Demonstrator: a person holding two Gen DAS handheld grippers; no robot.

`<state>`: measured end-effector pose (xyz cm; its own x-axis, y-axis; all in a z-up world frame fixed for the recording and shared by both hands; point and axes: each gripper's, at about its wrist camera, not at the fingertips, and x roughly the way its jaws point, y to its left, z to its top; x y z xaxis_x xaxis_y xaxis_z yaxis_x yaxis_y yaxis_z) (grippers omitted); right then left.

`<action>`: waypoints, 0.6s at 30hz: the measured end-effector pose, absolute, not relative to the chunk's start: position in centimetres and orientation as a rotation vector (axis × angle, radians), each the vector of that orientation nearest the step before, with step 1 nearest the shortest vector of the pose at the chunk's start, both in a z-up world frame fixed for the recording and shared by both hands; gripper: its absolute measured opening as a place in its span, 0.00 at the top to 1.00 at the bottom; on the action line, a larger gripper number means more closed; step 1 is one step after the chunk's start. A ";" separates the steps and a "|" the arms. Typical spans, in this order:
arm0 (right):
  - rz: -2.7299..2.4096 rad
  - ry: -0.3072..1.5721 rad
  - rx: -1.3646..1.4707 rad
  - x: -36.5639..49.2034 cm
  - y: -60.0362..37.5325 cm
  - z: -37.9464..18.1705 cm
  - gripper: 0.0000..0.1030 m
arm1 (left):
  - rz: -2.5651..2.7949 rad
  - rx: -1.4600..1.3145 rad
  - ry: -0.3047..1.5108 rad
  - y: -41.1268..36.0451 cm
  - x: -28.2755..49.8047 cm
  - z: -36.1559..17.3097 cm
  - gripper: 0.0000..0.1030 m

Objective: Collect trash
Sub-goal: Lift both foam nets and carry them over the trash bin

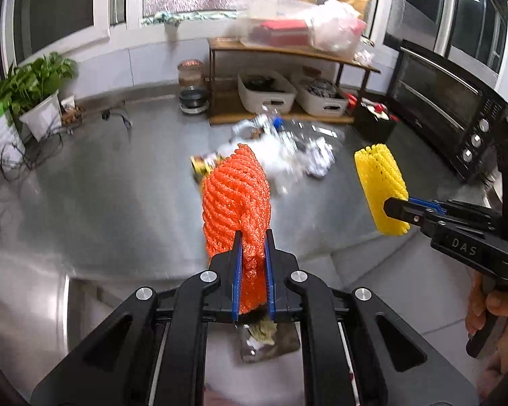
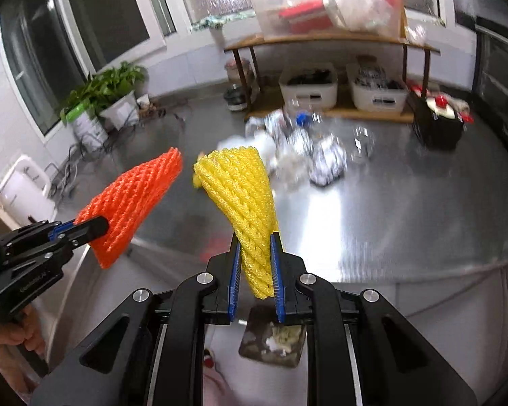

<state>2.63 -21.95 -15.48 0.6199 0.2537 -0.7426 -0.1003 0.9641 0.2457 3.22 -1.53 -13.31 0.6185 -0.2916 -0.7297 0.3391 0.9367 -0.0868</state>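
Observation:
My left gripper (image 1: 253,237) is shut on an orange foam fruit net (image 1: 235,196), which stands up between its blue pads. The right gripper (image 2: 256,240) is shut on a yellow foam fruit net (image 2: 244,193). Each view also shows the other tool from the side: the yellow net (image 1: 382,187) at the right, the orange net (image 2: 132,203) at the left. Both are held above the steel table near its front edge. Behind them lies a blurred trash pile (image 1: 288,145) of crumpled foil, white plastic and a clear bottle with a blue cap (image 2: 301,118). Below the fingers a bin (image 2: 271,341) with scraps shows.
A wooden shelf (image 1: 288,50) with two white baskets (image 1: 266,93) stands at the back. A black oven (image 1: 450,108) is at the right, a potted plant (image 1: 34,84) and cables at the left. A hand (image 1: 491,308) grips the right tool's handle.

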 end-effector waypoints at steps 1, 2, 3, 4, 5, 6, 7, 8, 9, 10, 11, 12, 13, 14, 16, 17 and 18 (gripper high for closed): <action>0.204 0.899 0.194 2.1 -22.0 -16.2 0.83 | -0.373 0.057 0.841 -1.5 2.5 -13.9 0.90; 0.202 0.917 0.200 1.8 -22.1 -16.9 0.83 | -0.383 0.055 0.851 -1.5 1.8 -14.6 0.90; 0.198 0.933 0.205 1.3 -22.2 -17.7 0.83 | -0.385 0.057 0.857 -1.5 1.4 -15.0 0.90; 0.193 0.958 0.214 0.9 -22.4 -18.8 0.83 | -0.385 0.058 0.870 -1.5 0.8 -15.8 0.90; 0.187 0.980 0.222 0.6 -22.4 -19.9 0.83 | -0.390 0.054 0.880 -1.4 0.4 -16.4 0.90; 0.185 1.002 0.233 0.2 -22.5 -20.8 0.83 | -0.398 0.045 0.903 -1.3 -0.1 -17.5 0.90; 0.182 1.028 0.246 -0.1 -22.6 -22.0 0.83 | -0.401 0.039 0.921 -1.3 -0.3 -18.3 0.90; 0.176 1.049 0.254 -0.3 -22.6 -23.1 0.83 | -0.406 0.031 0.943 -1.2 -0.6 -19.3 0.90; 0.170 1.065 0.259 -0.5 -22.5 -24.0 0.83 | -0.412 0.024 0.966 -1.2 -0.8 -20.2 0.90; 0.164 1.079 0.266 -0.7 -22.4 -24.7 0.83 | -0.417 0.023 0.994 -1.3 -1.0 -21.5 0.90; 0.157 1.100 0.274 -0.8 -22.4 -25.8 0.83 | -0.418 0.028 1.016 -1.4 -1.2 -22.7 0.90; 0.150 1.118 0.277 -0.9 -22.2 -26.9 0.83 | -0.418 0.033 1.036 -1.6 -1.4 -23.9 0.90; 0.145 1.135 0.278 -1.0 -22.1 -27.8 0.83 | -0.418 0.032 1.048 -1.7 -1.4 -24.7 0.90; 0.138 1.153 0.279 -1.1 -21.9 -29.0 0.83 | -0.420 0.028 1.064 -1.7 -1.4 -25.7 0.90; 0.126 1.183 0.287 -1.3 -21.6 -31.1 0.83 | -0.426 0.015 1.109 -2.0 -1.3 -28.2 0.90; 0.119 1.201 0.302 -1.4 -21.5 -32.3 0.83 | -0.430 0.016 1.131 -2.2 -1.3 -29.4 0.90; 0.110 1.219 0.317 -1.5 -21.3 -33.5 0.83 | -0.435 0.021 1.156 -2.4 -1.3 -30.7 0.90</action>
<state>-1.50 -21.35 -33.49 0.3458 0.2522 -0.9038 0.0858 0.9507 0.2981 -1.30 -2.45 -30.69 0.3289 -0.3219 -0.8878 0.3435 0.9165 -0.2051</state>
